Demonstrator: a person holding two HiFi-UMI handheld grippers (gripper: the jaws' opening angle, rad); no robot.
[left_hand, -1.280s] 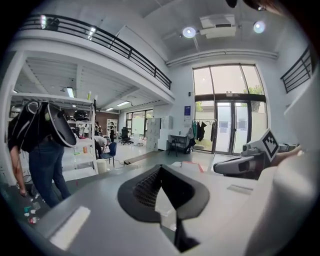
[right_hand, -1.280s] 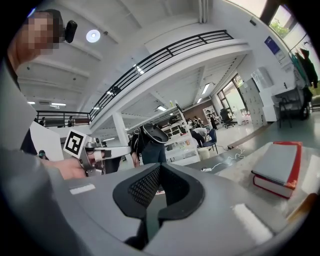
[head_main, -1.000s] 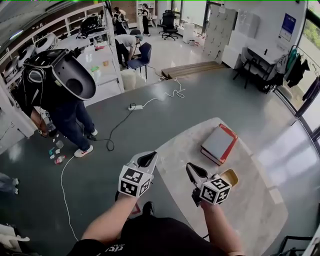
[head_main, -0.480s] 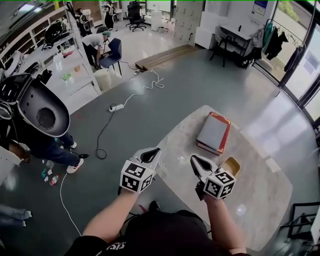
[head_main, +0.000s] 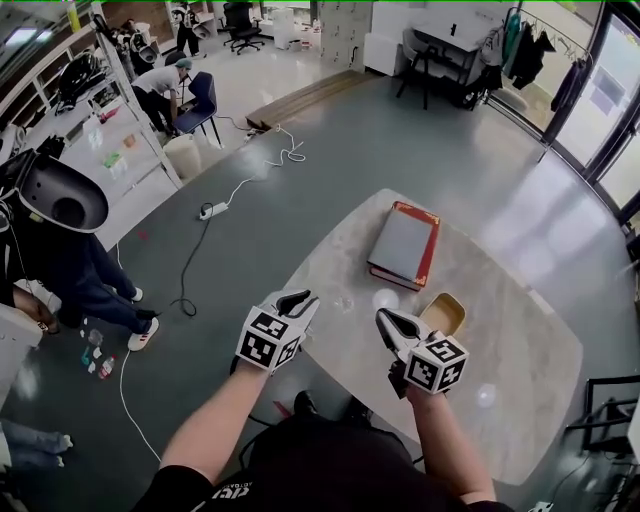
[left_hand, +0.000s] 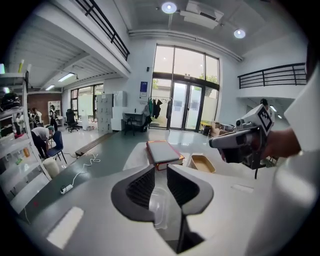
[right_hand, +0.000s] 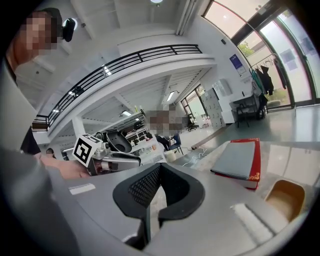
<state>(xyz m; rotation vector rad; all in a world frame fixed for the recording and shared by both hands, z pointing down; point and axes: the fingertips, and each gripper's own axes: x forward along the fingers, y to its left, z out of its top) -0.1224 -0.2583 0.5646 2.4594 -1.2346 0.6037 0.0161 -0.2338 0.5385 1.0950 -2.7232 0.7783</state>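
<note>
Left tongs (head_main: 297, 299) parted and right tongs (head_main: 383, 319) clenched empty, both held over the pale marble worktop (head_main: 500, 380) near a grey, red-edged hardback book (head_main: 403, 244).

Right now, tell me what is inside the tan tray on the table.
The tray shows only a bare tan floor; nothing visible lies in it. In the head view the right gripper hides its near corner.

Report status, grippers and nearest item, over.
Left gripper open, empty, at table edge. Right gripper shut, empty. Clear container on table ahead of left, untouched. Book and tan tray beyond, not blocking.
</note>
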